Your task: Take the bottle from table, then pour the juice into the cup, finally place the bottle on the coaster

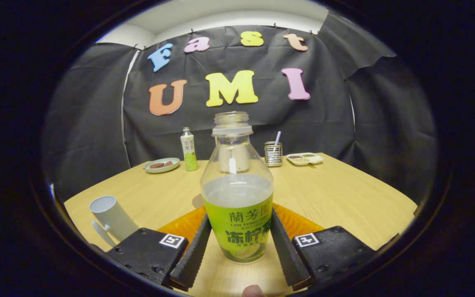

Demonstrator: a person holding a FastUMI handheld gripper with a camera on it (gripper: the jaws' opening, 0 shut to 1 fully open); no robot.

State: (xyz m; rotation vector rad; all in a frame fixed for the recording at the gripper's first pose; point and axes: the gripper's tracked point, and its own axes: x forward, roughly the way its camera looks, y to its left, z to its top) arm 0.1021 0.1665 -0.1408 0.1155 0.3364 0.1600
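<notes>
A clear bottle (237, 198) with a green label stands upright between my fingers, uncapped and about half full of pale juice. My gripper (240, 220) is shut on it, one finger pressing each side of the label. Just behind the bottle and the fingers an orange coaster (179, 225) lies flat on the wooden table (344, 198). I cannot tell whether the bottle's base rests on the table or hangs just above it. A white mug (111, 214) with a handle stands beside my left finger, its mouth open and nothing visible inside.
Along the far edge of the table are a plate (161, 165) with brown food, a small green bottle (189, 150), a metal holder (273, 153) with a straw and a white snack tray (304, 158). A beige cup (233, 159) shows through the bottle's neck.
</notes>
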